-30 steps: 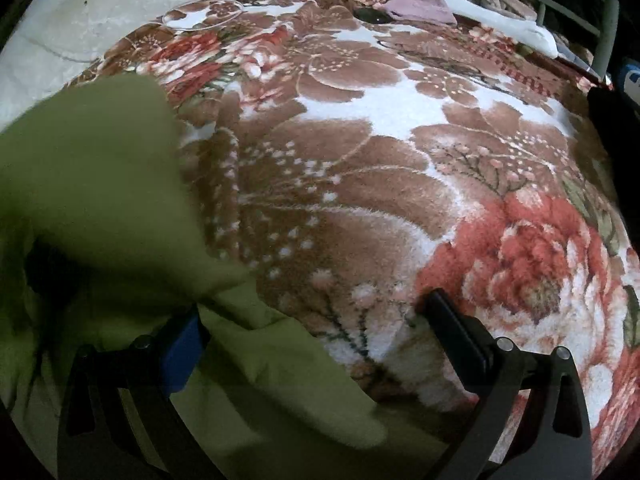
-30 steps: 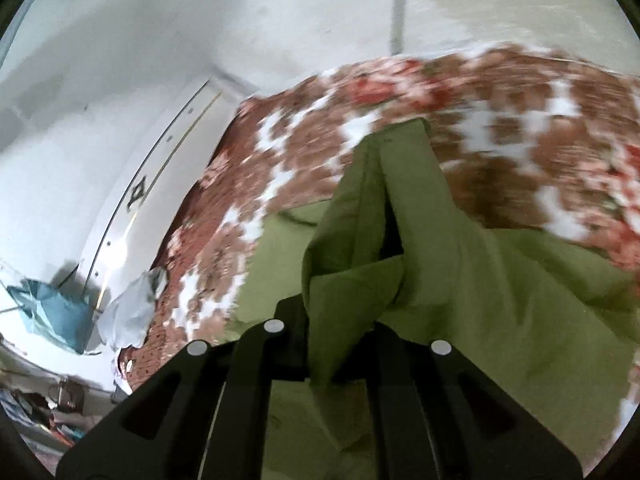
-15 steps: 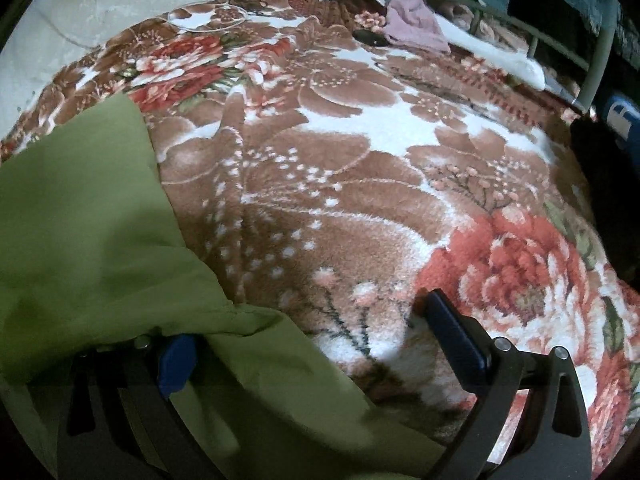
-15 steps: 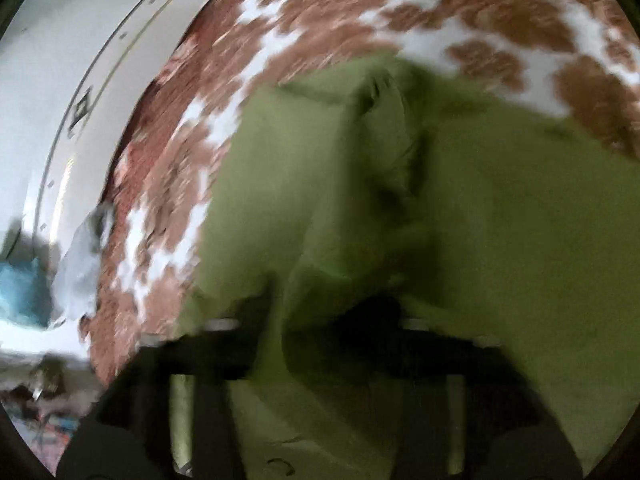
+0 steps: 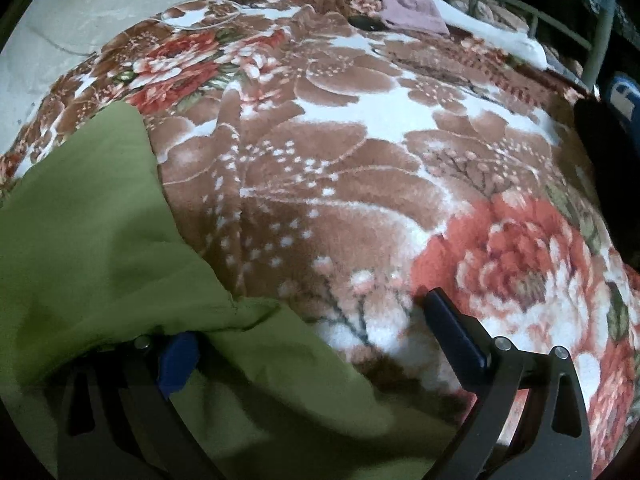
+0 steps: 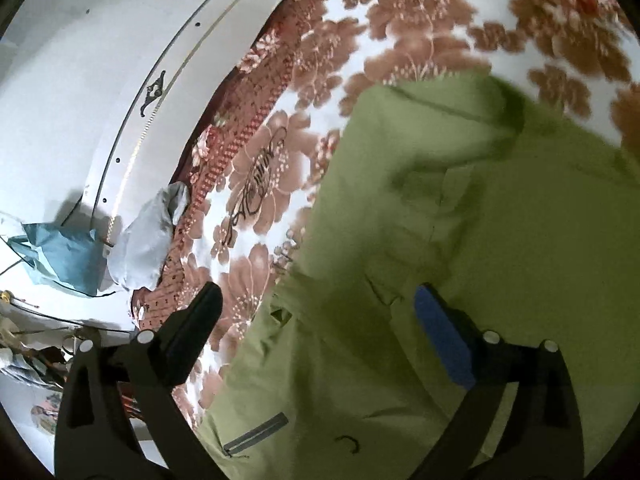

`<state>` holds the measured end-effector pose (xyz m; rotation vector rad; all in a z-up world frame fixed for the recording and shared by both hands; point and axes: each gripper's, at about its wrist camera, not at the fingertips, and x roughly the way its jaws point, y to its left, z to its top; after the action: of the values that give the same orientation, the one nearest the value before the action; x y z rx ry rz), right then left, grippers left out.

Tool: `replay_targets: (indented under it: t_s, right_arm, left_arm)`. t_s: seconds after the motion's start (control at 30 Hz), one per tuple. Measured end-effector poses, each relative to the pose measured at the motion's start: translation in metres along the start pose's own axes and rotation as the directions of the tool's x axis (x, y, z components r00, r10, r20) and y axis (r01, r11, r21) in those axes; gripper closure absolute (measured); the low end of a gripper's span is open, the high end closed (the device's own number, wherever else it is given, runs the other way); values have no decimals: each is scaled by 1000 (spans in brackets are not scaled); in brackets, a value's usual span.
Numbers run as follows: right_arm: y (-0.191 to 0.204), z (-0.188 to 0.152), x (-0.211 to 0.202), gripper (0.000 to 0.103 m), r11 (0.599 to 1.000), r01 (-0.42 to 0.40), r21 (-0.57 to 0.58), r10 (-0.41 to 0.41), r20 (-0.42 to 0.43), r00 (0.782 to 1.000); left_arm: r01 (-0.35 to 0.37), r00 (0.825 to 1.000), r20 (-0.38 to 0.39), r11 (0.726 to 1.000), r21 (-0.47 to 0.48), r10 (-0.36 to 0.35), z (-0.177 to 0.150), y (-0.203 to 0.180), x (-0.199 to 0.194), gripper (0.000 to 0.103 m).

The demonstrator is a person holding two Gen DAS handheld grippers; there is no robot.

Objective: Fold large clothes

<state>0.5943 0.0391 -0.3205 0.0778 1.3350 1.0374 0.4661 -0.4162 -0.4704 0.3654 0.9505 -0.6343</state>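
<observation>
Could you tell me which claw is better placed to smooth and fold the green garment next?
Right. The right claw hangs open directly over the green garment, which fills its view. The left claw mostly faces bare floral blanket, with fabric draped over one finger.

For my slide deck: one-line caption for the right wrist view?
Right gripper, jaws just opened wide, over green garment on floral blanket.
</observation>
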Motion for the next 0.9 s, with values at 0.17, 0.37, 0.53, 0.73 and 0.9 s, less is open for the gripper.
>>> replay_targets:
  t_s: [0.17,0.37,0.53,0.73,0.9]
  right_arm:
    - [-18,-3,-86,7,980,167,-109,-157,101,983]
    - [-113,-52,-162,7,863,505,6,-503,87,860]
    - [-182,-102,-195,7,708,687,162,-701,51,711]
    - [-189,-136,-175,7,684,692,232,-723,89,685]
    - [-184,-135,-155,7,719,647,255,-690,141,710]
  left_arm:
    - [-1,997,-81,999,-33,-1,-24,9,-29,5]
    - [-20,998,-64,994,-107,13,-88,24,-97,5]
    - [-56,996,-79,968,-245,38,-151,65,-174,5]
    - [-291,956,-123,921,-260,267,-209,168,-251,5]
    - [-425,905,-134,879,-214,405,-202,266,-268,5]
